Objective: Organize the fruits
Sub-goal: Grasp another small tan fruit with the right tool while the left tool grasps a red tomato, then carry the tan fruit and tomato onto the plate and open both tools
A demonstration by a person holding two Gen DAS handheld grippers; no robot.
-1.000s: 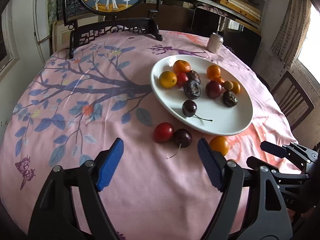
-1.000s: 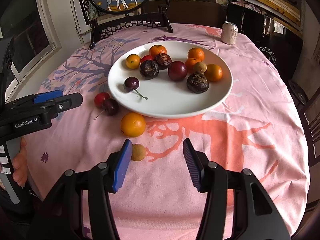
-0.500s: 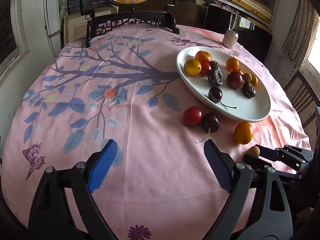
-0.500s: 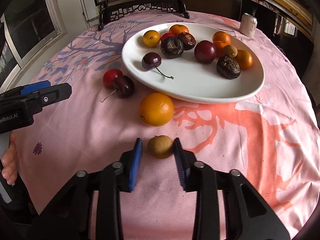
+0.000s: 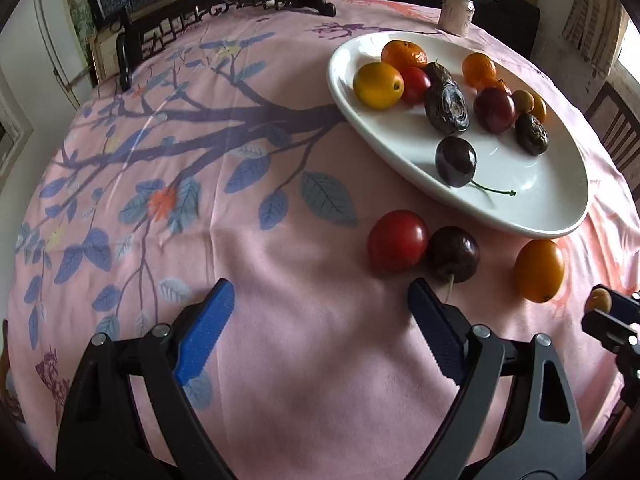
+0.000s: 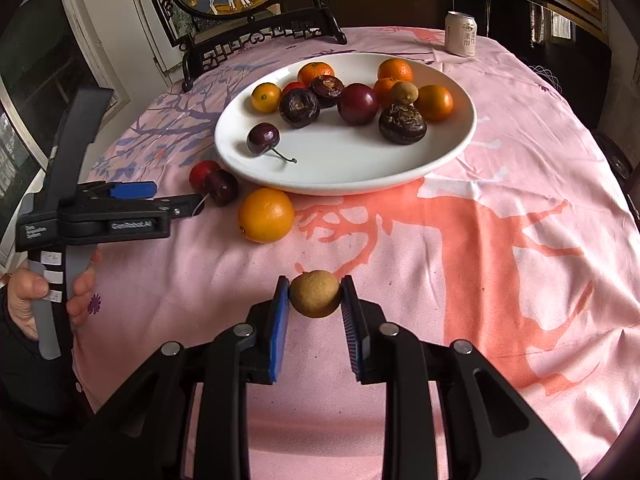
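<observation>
A white plate (image 6: 448,148) (image 5: 520,184) holds several oranges, dark plums, passion fruits and a cherry. My right gripper (image 6: 315,296) is shut on a small brown longan (image 6: 315,294), lifted a little off the pink cloth in front of the plate. The longan also shows in the left wrist view (image 5: 598,300). My left gripper (image 5: 320,320) is open and empty, just short of a red plum (image 5: 397,240) and a dark cherry (image 5: 454,254). A loose orange (image 6: 266,215) (image 5: 539,270) lies by the plate's near rim.
A drink can (image 6: 461,34) stands at the table's far side. A dark carved stand with a round painting (image 6: 236,8) is at the back left. The pink cloth (image 6: 500,260) covers the round table. A chair (image 5: 616,128) stands at the right.
My right gripper has closed on the longan and raised it slightly. My left gripper has moved closer to the red plum and dark cherry.
</observation>
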